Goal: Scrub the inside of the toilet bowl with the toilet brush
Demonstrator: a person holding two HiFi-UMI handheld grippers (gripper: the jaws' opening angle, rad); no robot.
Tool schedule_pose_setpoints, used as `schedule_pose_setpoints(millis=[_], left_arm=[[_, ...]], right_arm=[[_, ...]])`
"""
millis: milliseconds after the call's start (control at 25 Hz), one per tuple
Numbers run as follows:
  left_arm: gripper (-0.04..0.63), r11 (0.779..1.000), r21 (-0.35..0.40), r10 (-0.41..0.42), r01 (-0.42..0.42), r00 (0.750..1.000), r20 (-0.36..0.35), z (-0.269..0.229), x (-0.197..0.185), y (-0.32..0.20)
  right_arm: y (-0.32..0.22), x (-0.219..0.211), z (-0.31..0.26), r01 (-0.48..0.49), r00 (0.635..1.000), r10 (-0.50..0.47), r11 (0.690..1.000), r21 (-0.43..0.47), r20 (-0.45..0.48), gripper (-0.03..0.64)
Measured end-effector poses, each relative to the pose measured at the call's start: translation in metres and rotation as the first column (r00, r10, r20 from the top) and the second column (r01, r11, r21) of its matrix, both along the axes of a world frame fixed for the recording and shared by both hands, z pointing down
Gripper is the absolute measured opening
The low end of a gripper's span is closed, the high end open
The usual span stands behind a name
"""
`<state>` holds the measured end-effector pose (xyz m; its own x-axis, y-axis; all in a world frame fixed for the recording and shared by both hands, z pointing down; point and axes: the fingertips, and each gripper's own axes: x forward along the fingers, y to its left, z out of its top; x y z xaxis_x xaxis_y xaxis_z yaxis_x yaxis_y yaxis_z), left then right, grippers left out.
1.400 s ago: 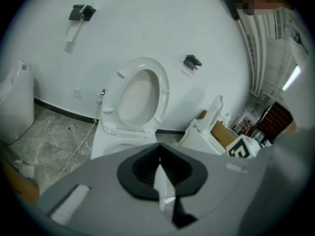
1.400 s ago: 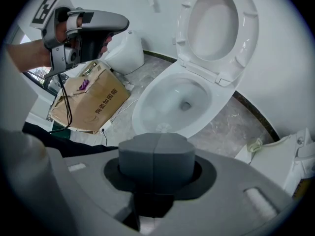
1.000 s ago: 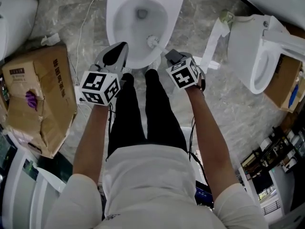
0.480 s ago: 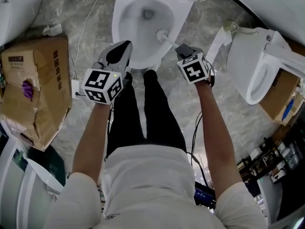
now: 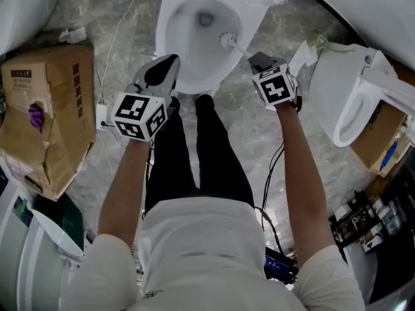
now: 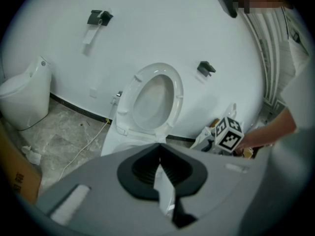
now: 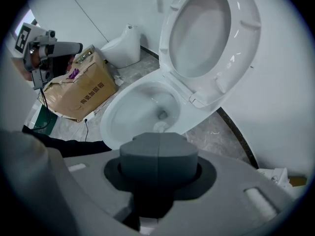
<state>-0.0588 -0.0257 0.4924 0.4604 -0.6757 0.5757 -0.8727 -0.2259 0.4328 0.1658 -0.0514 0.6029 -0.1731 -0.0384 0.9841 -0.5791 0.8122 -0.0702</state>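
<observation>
The white toilet bowl (image 5: pixel 188 50) stands open at the top of the head view, with its seat (image 7: pixel 206 33) raised. The toilet brush head (image 5: pixel 227 41) rests on the bowl's inner right wall, and its handle slants back to my right gripper (image 5: pixel 262 60), which is shut on it. In the right gripper view the pads (image 7: pixel 158 156) are closed together, with the brush head (image 7: pixel 160 127) in the bowl (image 7: pixel 128 117) beyond them. My left gripper (image 5: pixel 159 73) hovers in front of the bowl's left rim, shut and holding nothing. The left gripper view shows the raised seat (image 6: pixel 152 97).
A torn cardboard box (image 5: pixel 45 115) lies on the floor at left. A second toilet (image 5: pixel 343 102) stands at right with crumpled paper (image 5: pixel 301 54) beside it. A white cable (image 5: pixel 110 50) runs over the marble floor. The person's black-trousered legs (image 5: pixel 194 154) stand before the bowl.
My right gripper has moved right and farther away, drawing the brush head from the bowl's near right up along the right wall. The left gripper has stayed put.
</observation>
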Motion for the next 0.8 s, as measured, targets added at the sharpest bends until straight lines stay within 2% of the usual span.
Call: schedule_pose_setpoints(millis=[800], left_arm=[[-0.009,0.999,-0.009,-0.041,0.041,0.999,0.003,0.006,-0.024,-0.009]], right_arm=[[-0.056,-0.011,-0.002,0.039,0.999,-0.038,0.998,0.057,-0.018,0.147]])
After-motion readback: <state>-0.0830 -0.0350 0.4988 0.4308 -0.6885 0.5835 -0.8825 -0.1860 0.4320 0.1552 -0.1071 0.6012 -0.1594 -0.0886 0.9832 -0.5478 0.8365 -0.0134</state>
